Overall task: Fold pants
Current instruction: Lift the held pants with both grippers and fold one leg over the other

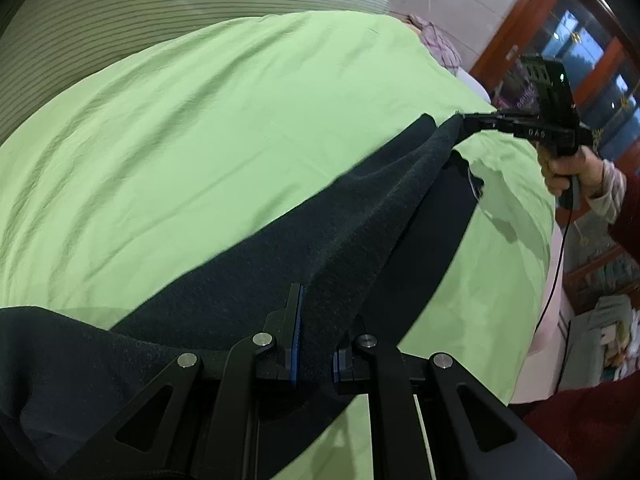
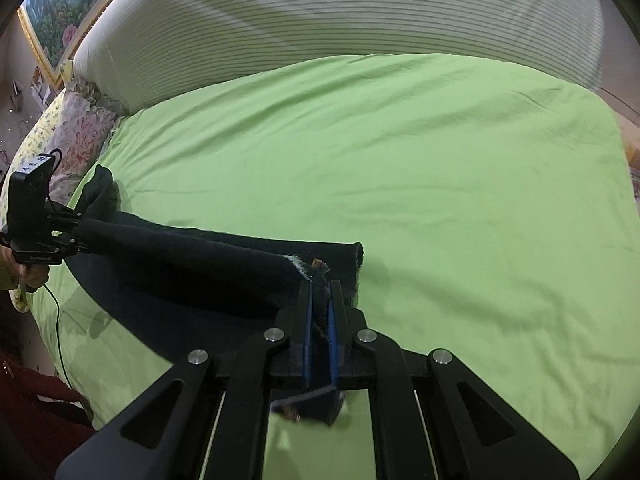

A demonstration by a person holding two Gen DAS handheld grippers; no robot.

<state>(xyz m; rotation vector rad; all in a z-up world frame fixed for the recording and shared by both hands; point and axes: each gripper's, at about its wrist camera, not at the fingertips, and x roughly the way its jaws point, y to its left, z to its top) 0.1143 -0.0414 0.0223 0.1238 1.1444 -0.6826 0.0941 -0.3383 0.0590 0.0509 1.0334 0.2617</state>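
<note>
Dark, fleecy pants (image 1: 360,216) hang stretched between my two grippers, lifted above a green bed sheet (image 1: 200,140). In the left wrist view my left gripper (image 1: 318,320) is shut on a thick fold of the pants; its right finger is partly buried in the cloth. Far right in that view, my right gripper (image 1: 468,118) pinches the other end. The right wrist view shows the right gripper (image 2: 320,286) shut on a bunched edge of the pants (image 2: 200,264), a pale inner seam showing. The left gripper (image 2: 82,236) grips the far end at the left. A lower layer trails on the sheet.
A striped cushioned headboard (image 2: 320,12) runs along the far side of the bed. A floral pillow (image 2: 80,128) lies at the left corner. A wooden glass-door cabinet (image 1: 580,60) stands beyond the bed's right edge. A hand (image 1: 568,172), a red sleeve (image 1: 628,216) and a black cable (image 1: 556,264) are there.
</note>
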